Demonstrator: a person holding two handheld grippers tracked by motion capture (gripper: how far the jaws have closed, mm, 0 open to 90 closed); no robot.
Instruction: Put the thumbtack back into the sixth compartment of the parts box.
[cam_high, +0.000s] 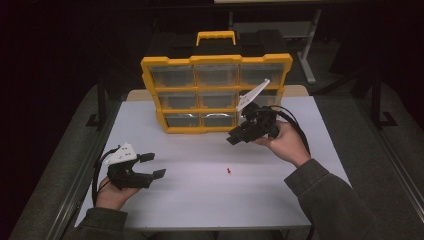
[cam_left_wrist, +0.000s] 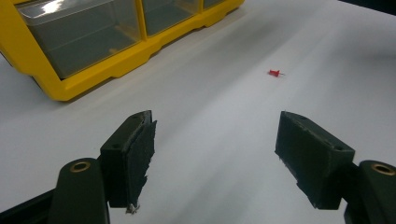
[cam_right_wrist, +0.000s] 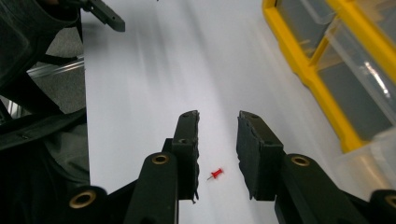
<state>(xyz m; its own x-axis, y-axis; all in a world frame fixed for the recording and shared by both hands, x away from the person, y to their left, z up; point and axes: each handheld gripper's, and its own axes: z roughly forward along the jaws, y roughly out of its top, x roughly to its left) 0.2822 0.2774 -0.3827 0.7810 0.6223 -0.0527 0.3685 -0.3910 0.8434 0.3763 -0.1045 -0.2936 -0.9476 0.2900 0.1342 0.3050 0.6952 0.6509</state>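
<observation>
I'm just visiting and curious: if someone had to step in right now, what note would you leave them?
Left gripper: open, empty, low over the table's near left.
Right gripper: jaws apart, empty, in the air in front of the yellow drawer box, aimed toward the red pushpin.
Pushpin lies loose on the white table, in front of the box.
Done: nothing picked up.
Left: probably grab the pushpin; likely it goes in a drawer.
</observation>
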